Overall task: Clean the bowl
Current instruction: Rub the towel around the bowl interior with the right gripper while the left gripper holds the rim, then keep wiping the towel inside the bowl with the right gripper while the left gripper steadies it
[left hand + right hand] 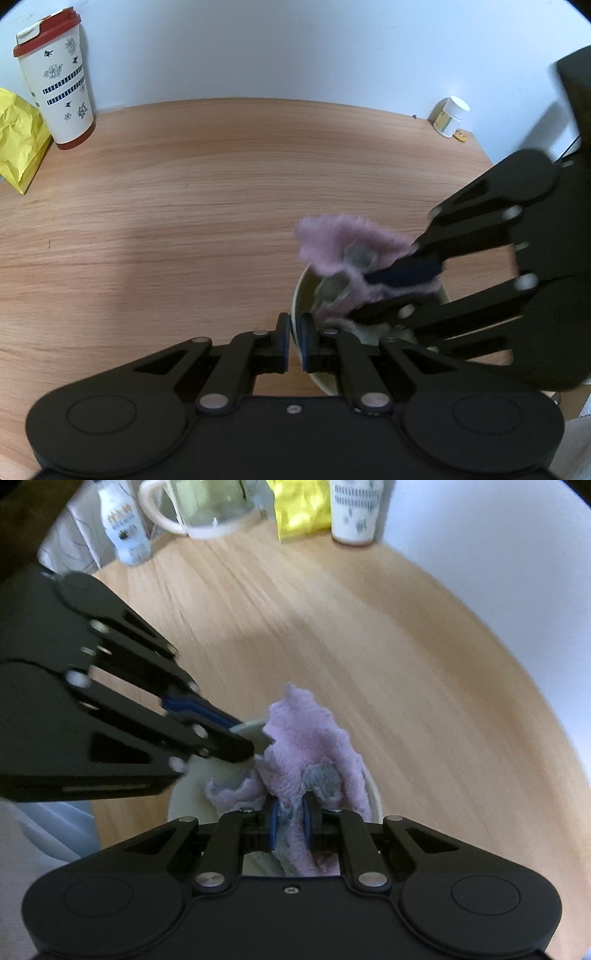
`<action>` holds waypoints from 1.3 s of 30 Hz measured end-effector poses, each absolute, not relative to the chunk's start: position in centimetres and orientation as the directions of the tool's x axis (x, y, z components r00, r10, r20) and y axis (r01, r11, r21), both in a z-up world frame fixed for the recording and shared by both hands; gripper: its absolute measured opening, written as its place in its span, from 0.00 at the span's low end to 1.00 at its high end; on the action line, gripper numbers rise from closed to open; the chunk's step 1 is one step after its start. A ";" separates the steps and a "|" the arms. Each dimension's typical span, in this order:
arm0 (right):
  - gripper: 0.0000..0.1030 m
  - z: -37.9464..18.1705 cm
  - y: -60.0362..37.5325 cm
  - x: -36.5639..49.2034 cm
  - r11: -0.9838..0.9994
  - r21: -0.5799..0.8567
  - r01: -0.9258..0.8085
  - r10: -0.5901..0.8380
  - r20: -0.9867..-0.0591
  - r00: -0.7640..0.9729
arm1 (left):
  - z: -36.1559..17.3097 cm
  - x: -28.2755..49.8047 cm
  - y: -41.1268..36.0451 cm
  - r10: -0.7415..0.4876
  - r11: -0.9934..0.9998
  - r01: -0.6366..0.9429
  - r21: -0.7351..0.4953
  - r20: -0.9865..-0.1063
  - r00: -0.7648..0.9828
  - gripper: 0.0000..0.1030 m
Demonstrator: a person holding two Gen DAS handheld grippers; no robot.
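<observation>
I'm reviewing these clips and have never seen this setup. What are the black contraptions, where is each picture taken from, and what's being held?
They are two handheld two-finger grippers, each carrying a fisheye camera looking along its fingers. In the left wrist view, the left gripper pinches the rim of a pale bowl. In the right wrist view, the right gripper clamps a pink cloth inside that bowl. On the wooden table stand a red-lidded tumbler, a yellow bag and a small white jar.
</observation>
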State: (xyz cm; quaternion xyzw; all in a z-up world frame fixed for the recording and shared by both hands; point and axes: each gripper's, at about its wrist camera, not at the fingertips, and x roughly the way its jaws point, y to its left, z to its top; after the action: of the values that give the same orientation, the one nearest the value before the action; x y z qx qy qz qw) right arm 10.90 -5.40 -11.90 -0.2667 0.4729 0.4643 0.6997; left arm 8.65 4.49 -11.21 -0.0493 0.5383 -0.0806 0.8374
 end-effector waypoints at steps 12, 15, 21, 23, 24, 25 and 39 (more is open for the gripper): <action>0.13 -13.2 -4.9 9.6 0.456 -0.094 -0.885 0.338 -0.902 0.270 | -11.4 8.6 4.7 -0.215 0.977 0.095 -0.192 -0.888 0.406 0.07; 0.12 -14.0 -4.9 10.1 0.466 -0.095 -0.880 0.327 -0.905 0.271 | -11.3 8.4 4.5 -0.217 0.976 0.100 -0.193 -0.888 0.406 0.08; 0.14 -14.7 -4.2 11.3 0.493 -0.035 -0.869 0.320 -0.922 0.219 | -11.3 8.4 4.6 -0.222 0.975 0.090 -0.202 -0.887 0.405 0.08; 0.14 -14.7 -4.3 11.8 0.514 0.016 -0.857 0.329 -0.927 0.180 | -11.3 8.4 4.6 -0.220 0.976 0.086 -0.202 -0.888 0.404 0.08; 0.14 -14.8 -4.3 12.2 0.527 0.048 -0.848 0.336 -0.929 0.156 | -11.3 8.5 4.6 -0.218 0.976 0.086 -0.200 -0.888 0.404 0.08; 0.14 -14.9 -4.4 12.7 0.539 0.087 -0.838 0.347 -0.929 0.127 | -11.3 8.5 4.6 -0.216 0.976 0.086 -0.199 -0.889 0.404 0.08; 0.14 -11.9 -5.1 11.7 0.492 -0.008 -0.870 0.301 -0.937 0.178 | -11.5 9.1 4.1 -0.215 0.976 0.067 -0.206 -0.897 0.386 0.08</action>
State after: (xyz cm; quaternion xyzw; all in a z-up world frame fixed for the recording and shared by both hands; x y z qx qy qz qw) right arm 11.68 -5.12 -11.86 -0.2899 0.4911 0.4119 0.7107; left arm 9.14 4.14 -11.54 -0.0678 0.5473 -0.0851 0.8298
